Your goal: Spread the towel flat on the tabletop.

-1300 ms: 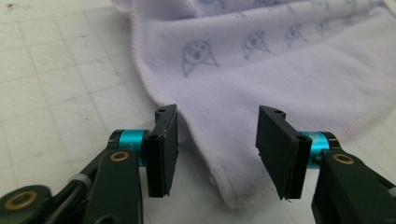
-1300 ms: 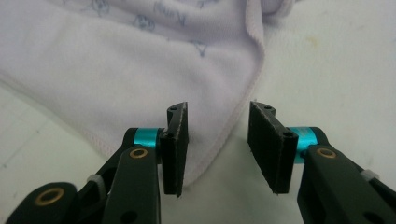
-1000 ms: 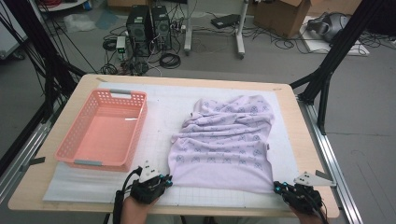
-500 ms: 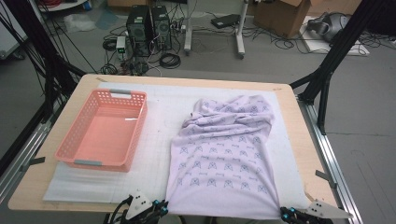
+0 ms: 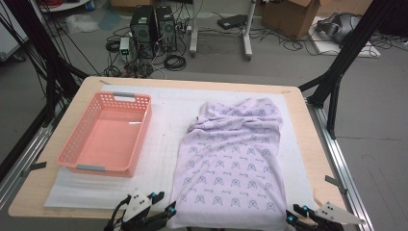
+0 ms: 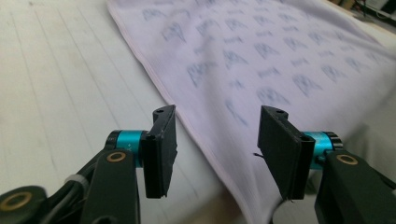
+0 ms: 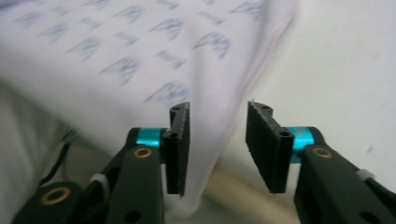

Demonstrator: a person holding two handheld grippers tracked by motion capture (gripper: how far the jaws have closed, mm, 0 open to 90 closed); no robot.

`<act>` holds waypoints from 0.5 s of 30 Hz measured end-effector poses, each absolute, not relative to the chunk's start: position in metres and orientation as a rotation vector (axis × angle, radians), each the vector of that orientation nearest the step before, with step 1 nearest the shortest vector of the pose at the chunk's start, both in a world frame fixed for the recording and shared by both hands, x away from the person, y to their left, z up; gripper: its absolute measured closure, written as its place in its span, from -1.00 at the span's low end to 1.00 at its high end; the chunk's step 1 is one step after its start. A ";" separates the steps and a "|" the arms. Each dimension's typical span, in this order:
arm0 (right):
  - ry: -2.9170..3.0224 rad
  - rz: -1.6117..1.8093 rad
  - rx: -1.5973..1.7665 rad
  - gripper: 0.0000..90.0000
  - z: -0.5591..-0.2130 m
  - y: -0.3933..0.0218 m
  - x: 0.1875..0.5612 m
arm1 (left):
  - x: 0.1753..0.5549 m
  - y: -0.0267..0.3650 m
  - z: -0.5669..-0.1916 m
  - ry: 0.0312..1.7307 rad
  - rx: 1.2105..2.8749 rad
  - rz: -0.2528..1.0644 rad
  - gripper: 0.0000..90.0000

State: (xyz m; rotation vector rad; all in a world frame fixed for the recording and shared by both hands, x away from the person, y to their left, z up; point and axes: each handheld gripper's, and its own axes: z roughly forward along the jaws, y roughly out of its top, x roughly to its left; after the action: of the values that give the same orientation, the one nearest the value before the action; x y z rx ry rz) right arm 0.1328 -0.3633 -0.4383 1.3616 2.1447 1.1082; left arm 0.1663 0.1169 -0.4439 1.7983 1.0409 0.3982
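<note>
1. The lilac cloth (image 5: 231,163), printed with small blue motifs, lies on the right half of the white mat (image 5: 163,144) that covers the bench (image 5: 308,144).
2. Its near part is spread flat and smooth and reaches to the near edge of the bench, while its far end is bunched into folds.
3. The left hand-held gripper (image 5: 168,211) sits at the near left corner of the cloth, at the edge of the bench.
4. In the left gripper view its jaws have just been opening and now stand apart, released. The cloth's hemmed edge (image 6: 196,116) runs across the gap beneath them, and neither pad presses on it.
5. The right hand-held gripper (image 5: 291,219) sits at the near right corner of the cloth.
6. In the right gripper view its jaws have also just been opening and stand apart, released. The corner of the cloth (image 7: 215,140) hangs loose over the bench edge between them, with no pad pinching it.
7. A pink plastic basket (image 5: 77,144) with slotted walls stands on the left part of the mat, well apart from the cloth.
8. Beyond the bench, on the floor, stand two dark computer towers (image 5: 153,29) among tangled cables, and a cardboard box (image 5: 293,17) further right.
</note>
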 end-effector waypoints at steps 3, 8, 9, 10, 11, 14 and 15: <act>2.116 1.079 1.362 0.26 -0.440 -0.361 0.151 | 0.187 0.109 -0.447 1.078 1.814 0.392 0.00; 2.121 1.068 1.364 0.27 -0.440 -0.353 0.178 | 0.208 0.097 -0.457 1.108 1.864 0.363 0.02; 2.128 1.056 1.361 0.28 -0.441 -0.351 0.182 | 0.208 0.095 -0.458 1.095 1.868 0.384 0.03; 2.136 1.046 1.360 0.29 -0.442 -0.349 0.186 | 0.207 0.093 -0.458 1.085 1.886 0.414 0.09; 2.147 1.032 1.365 0.31 -0.443 -0.347 0.189 | 0.205 0.092 -0.459 1.074 1.905 0.464 0.17; 2.158 1.017 1.364 0.53 -0.448 -0.345 0.192 | 0.202 0.094 -0.460 1.051 1.901 0.462 0.64; 2.159 1.032 1.375 0.72 -0.448 -0.345 0.191 | 0.201 0.094 -0.459 1.043 1.906 0.453 0.90</act>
State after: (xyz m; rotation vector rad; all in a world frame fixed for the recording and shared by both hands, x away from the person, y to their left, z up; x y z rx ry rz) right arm 0.1913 -0.3451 -0.4483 1.3748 2.1587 1.0317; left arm 0.2006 0.0937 -0.4595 1.9060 1.0433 0.4529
